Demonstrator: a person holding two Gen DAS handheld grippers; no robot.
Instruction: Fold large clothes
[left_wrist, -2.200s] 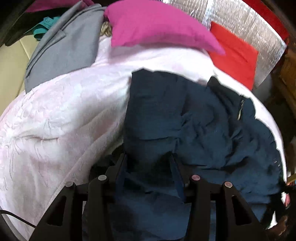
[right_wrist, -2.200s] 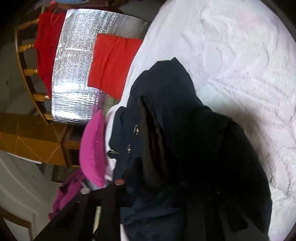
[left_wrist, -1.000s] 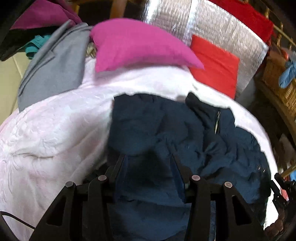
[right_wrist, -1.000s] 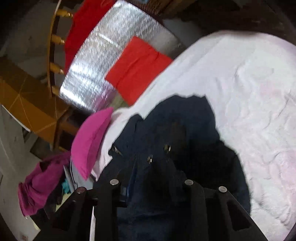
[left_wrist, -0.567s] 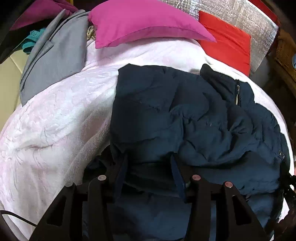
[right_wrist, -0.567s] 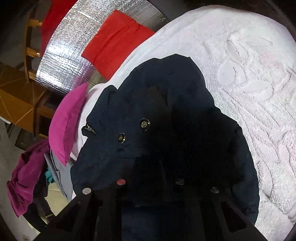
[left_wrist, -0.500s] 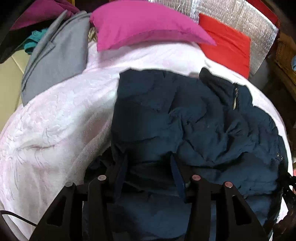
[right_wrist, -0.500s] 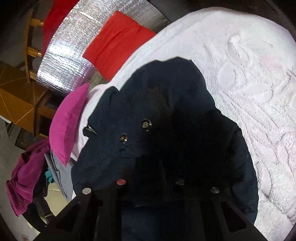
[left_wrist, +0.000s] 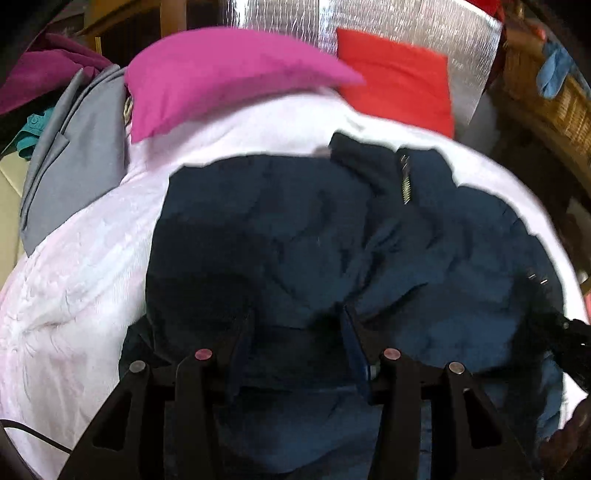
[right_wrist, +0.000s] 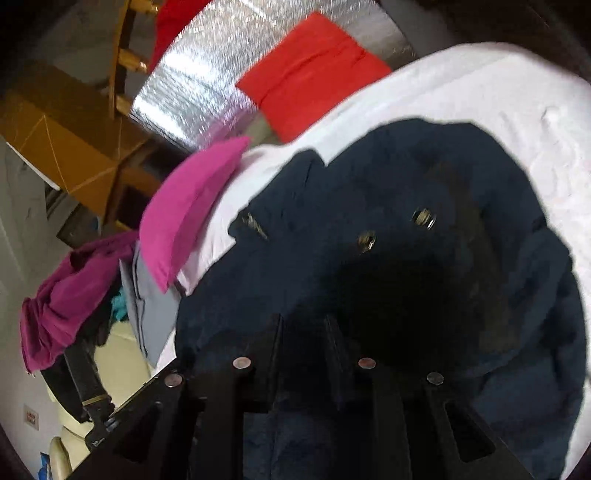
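Observation:
A dark navy padded jacket lies crumpled on a white embossed bedspread. Its zipper shows near the collar at the far side. My left gripper has jacket fabric bunched between its fingers at the near hem. In the right wrist view the same jacket shows two metal snaps. My right gripper has its fingers pressed into dark jacket fabric that fills the narrow gap between them.
A magenta pillow and a grey garment lie at the far left of the bed. A red cushion leans on a silver foil panel. A wicker basket stands at right. A purple garment hangs beyond the bed edge.
Both grippers have lifted and pulled back with the jacket held; the jacket has shifted and bunched on the bedspread, and both views are now blurred by motion.

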